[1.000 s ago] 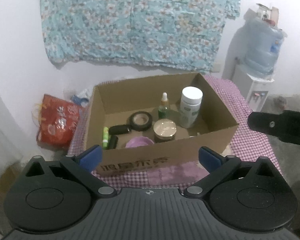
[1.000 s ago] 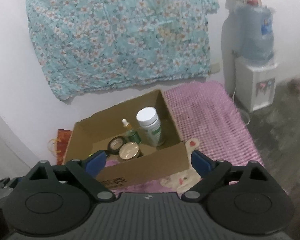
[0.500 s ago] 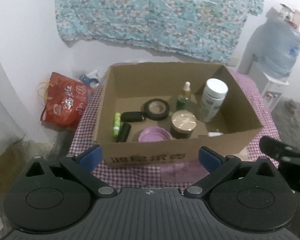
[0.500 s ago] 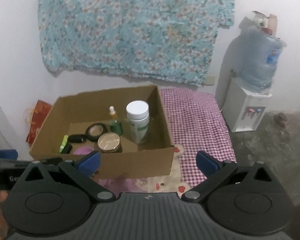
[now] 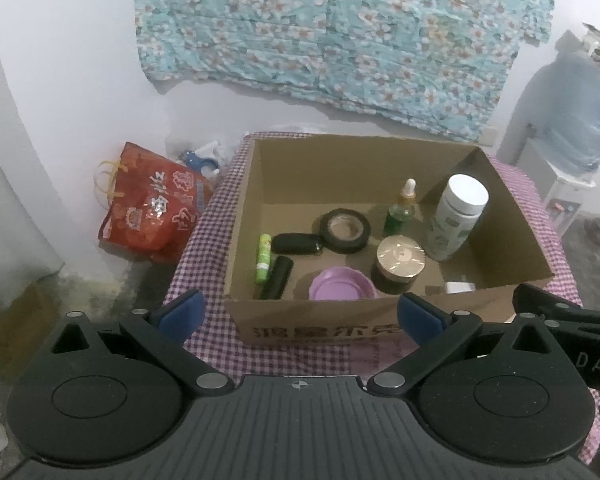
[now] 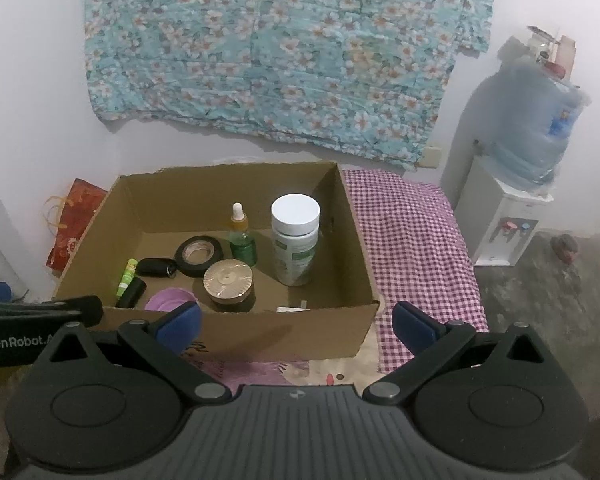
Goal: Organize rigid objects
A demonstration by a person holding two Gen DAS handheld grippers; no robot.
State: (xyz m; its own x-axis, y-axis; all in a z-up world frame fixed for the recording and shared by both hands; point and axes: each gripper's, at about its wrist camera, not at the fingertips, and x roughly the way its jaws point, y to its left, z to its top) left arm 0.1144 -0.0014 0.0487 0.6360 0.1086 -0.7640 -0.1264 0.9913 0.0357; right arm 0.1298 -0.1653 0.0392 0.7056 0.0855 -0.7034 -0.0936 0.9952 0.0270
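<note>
An open cardboard box (image 5: 380, 320) (image 6: 236, 340) stands on a purple checked cloth. Inside it are a white bottle (image 5: 458, 216) (image 6: 295, 240), a green dropper bottle (image 5: 402, 208) (image 6: 242, 236), a black tape roll (image 5: 344, 230) (image 6: 198, 255), a brown jar (image 5: 400, 266) (image 6: 228, 286), a purple lid (image 5: 340, 286) (image 6: 168, 300), a black key fob (image 5: 296, 243), a green tube (image 5: 263, 258) and a black cylinder (image 5: 278, 278). My left gripper (image 5: 300, 314) is open and empty before the box's near wall. My right gripper (image 6: 296, 320) is open and empty there too.
A red bag (image 5: 152, 208) lies on the floor left of the table. A water dispenser (image 6: 512, 184) stands at the right by the wall. A floral cloth (image 6: 284, 52) hangs behind. The checked cloth (image 6: 412, 240) lies bare right of the box.
Both grippers have shifted so the box sits more centred and closer in each view. The right gripper has dropped lower beside the left. Nothing was taken hold of.
</note>
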